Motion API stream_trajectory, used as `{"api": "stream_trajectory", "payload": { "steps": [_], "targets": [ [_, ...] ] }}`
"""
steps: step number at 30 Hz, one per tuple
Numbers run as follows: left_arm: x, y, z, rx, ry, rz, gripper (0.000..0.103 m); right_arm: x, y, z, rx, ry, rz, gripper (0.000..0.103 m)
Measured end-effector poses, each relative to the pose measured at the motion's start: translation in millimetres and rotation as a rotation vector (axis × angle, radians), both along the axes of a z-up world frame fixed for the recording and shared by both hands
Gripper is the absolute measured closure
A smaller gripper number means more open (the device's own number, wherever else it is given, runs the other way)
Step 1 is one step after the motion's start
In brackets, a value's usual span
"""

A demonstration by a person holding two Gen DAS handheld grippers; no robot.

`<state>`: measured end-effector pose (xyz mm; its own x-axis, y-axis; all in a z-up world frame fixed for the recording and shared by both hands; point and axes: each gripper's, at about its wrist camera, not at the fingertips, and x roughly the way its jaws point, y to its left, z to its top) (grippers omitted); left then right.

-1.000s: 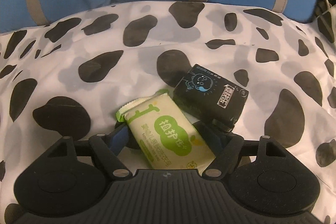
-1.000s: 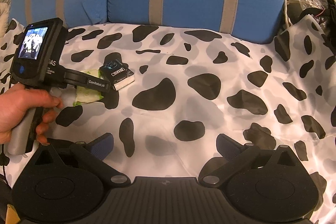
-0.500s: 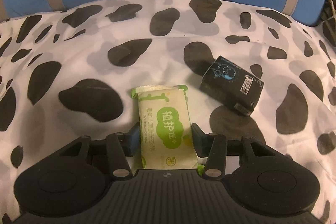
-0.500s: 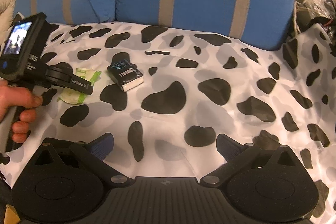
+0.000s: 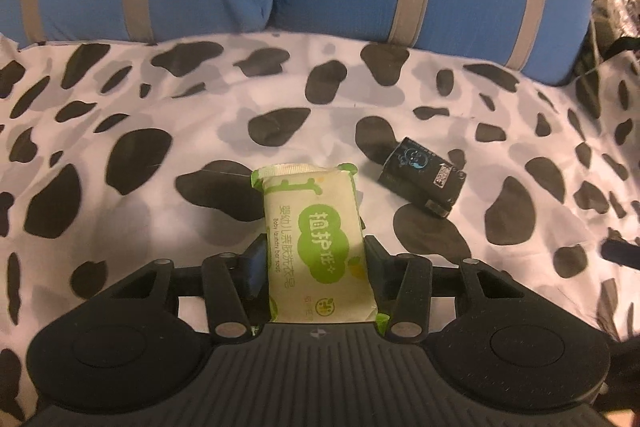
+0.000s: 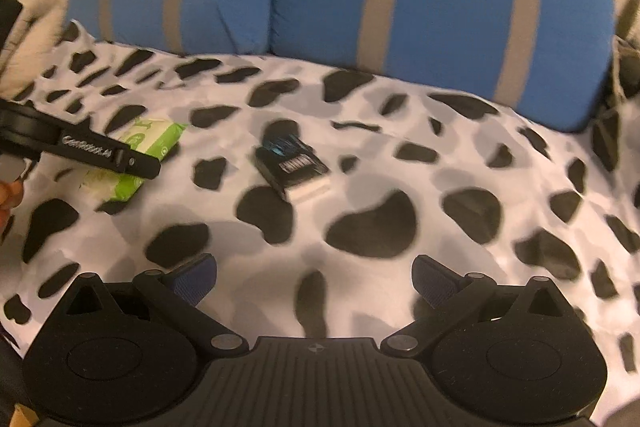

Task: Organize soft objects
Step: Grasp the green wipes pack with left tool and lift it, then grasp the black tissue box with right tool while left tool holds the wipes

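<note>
Green soap pack [image 5: 316, 239] sits squeezed in the left gripper [image 5: 316, 263], just above the spotted sheet [image 5: 120, 227]. The right gripper [image 6: 314, 281] hangs wide apart, holding nothing. Next, I think, the pack needs a tidy spot near the black pack [image 5: 422, 177].

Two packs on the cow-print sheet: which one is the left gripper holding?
The green baby laundry soap pack, clamped between the left gripper's jaws. The black pack lies free to its right.
</note>
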<state>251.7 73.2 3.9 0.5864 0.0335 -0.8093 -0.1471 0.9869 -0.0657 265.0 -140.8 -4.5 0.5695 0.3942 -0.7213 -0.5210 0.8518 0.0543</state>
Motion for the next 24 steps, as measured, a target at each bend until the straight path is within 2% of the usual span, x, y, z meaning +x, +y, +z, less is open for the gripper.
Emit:
{"api": "stream_trajectory", "payload": {
  "steps": [6, 14, 17, 24],
  "targets": [
    [-18, 5, 17, -0.027, -0.046, -0.011, 0.055, 11, 24, -13, -0.019, -0.058, 0.068, 0.0],
    [-14, 4, 27, -0.059, -0.073, -0.044, 0.055, 42, 41, -36, -0.064, -0.096, 0.092, 0.001],
    [-11, 3, 28, -0.058, -0.074, -0.054, 0.055, 58, 46, -45, -0.073, -0.088, 0.097, 0.009],
    [-6, 5, 30, -0.056, -0.066, -0.051, 0.055, 86, 55, -55, -0.053, -0.083, 0.088, 0.012]
  ]
}}
